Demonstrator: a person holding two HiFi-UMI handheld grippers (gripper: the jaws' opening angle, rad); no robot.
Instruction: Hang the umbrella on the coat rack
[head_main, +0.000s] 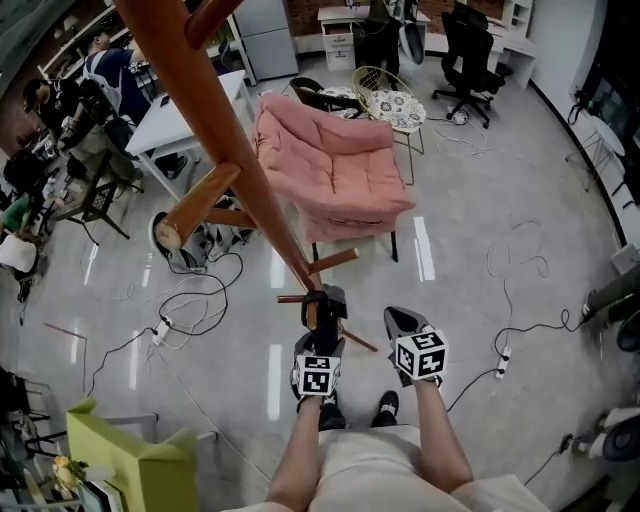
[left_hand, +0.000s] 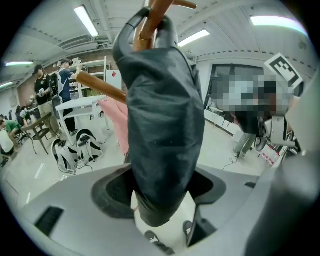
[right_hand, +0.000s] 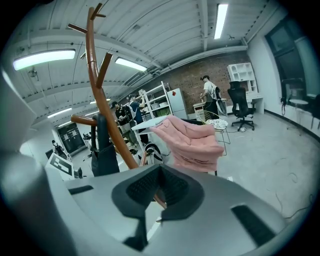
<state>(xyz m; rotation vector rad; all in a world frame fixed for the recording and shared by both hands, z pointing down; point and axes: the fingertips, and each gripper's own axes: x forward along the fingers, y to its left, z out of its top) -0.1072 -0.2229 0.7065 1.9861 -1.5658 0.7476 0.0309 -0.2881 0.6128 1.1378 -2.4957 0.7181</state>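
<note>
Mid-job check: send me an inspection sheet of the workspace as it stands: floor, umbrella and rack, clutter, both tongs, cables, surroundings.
Surface: grey polished floor; no work table in use.
Job's things: dark folded umbrella, its top loop apparently round a peg of the wooden coat rack.
Clutter: pink padded chair just behind the rack; yellow-green item at lower left.
Grippers: left tongs shut on the umbrella's lower end; right tongs shut, empty, beside the left.
Cables: loose cables and a power strip on the floor around the rack's base.
Surroundings: white table, office chairs, people at far left.
</note>
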